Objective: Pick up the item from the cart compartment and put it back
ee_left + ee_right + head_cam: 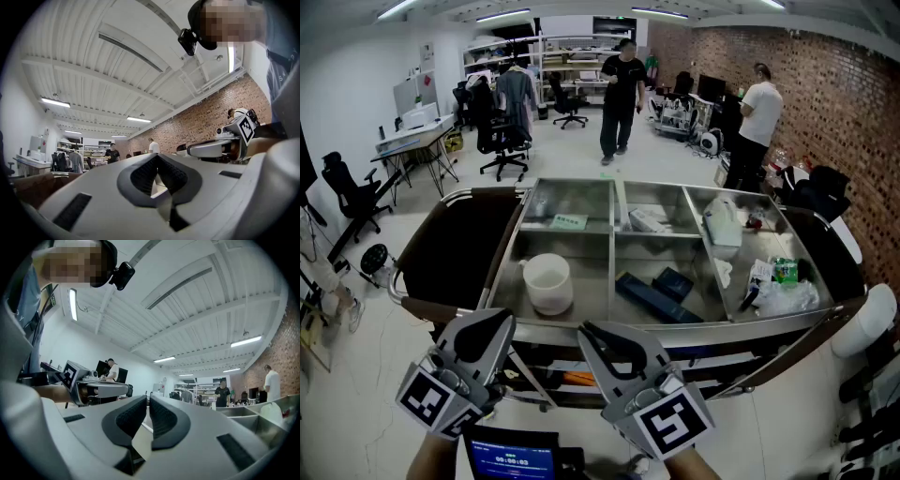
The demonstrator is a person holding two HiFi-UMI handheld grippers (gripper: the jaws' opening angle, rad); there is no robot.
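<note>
- The steel cart with brown padded ends (722,323) is seen from its near edge. It is split into open compartments.
- The left hand-held gripper (483,339) is held just off the near edge toward the left corner, roughly level. In its own view, the dark ribbed pads (145,176) are met at their tips and nothing is caught between them.
- A white round bowl (548,281) is set in the near left compartment. A small pale green card (569,221) lies in the compartment behind it.
- The right hand-held gripper (614,345) is held beside the left one, off the middle of the near edge. Its pads (161,416) are drawn together but for a hairline slit, which is empty.
- Two dark blue flat boxes (652,298) lie in the near middle compartment. A pale packet (649,220) lies at the far edge.
- A white plastic jug (724,223) lies at the far end of the right compartment. A crumpled white bag (783,298) is at the compartment's near end.
- Which item the task means cannot be told, and none is lifted.
</note>
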